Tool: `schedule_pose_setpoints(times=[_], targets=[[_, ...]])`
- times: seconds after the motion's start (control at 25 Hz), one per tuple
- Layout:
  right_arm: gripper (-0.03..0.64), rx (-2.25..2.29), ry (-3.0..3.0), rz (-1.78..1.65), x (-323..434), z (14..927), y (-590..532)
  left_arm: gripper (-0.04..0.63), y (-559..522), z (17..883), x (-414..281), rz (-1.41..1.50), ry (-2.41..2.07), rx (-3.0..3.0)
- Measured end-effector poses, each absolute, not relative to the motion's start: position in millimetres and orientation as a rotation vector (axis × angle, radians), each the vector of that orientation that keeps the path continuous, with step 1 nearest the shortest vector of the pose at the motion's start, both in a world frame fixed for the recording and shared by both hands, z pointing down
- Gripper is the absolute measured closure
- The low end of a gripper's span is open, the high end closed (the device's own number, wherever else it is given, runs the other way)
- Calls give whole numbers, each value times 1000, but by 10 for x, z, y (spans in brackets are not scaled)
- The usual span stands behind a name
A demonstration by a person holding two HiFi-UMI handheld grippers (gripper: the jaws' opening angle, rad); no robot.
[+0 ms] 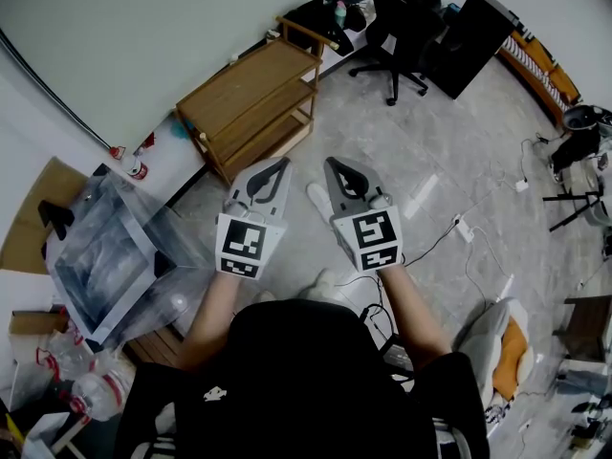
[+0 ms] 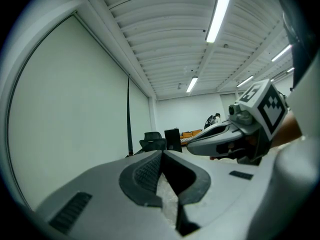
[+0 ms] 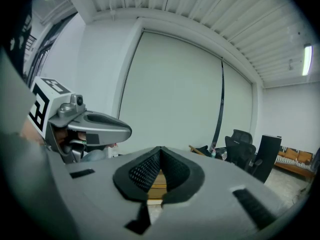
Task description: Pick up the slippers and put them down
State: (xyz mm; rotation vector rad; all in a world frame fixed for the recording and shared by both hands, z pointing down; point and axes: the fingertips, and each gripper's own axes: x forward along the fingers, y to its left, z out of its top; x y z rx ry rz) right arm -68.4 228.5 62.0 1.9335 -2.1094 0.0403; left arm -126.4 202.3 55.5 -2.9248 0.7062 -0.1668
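Slippers, that's what I'm hunting for, and the only likely candidate lies on the floor (image 1: 459, 161), not in either grip. Going big to small: the pale marbled floor is the resting place. The wooden rack (image 1: 253, 94) stands well beyond against the wall, with no slipper on it that I can see.

Now the left tongs (image 1: 285, 161) and the right tongs (image 1: 329, 161). They're held side by side out in front of the body, roughly level, tips angled a little toward each other. Left tongs: tips pressed together, only bare floor showing through the slot behind them. Right tongs: pressed together too, only the rack showing through the slot. My read is that shut, empty tongs carried up off the floor mean transit or rest, not a grab.

That fits two stages. Either the slippers are waiting on the floor for a pickup, or they're down again after one. I won't call it.

Smallest last: the slipper (image 1: 316, 200) itself is a narrow white shape lying flat on the floor. It shows in the gap between the two tongs, just beside the right one. A second pale shape (image 1: 325, 282) sits nearer the body; slipper or foot, I can't tell.
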Motion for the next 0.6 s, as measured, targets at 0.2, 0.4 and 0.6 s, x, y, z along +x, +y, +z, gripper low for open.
schedule_pose_setpoints(times=[0.2,0.4,0.6], targets=[[618,1927,-2106,24,-701,596,2271,591,2017,537,-1267,-167,703,-2922],[618,1916,-2103,14,-716,610,2256,591,1995,545,-1268,-164,717,-2930],[618,1908,-2097,11,-707,630,2268,591,2010,561,-1250,-167,713,-2926]])
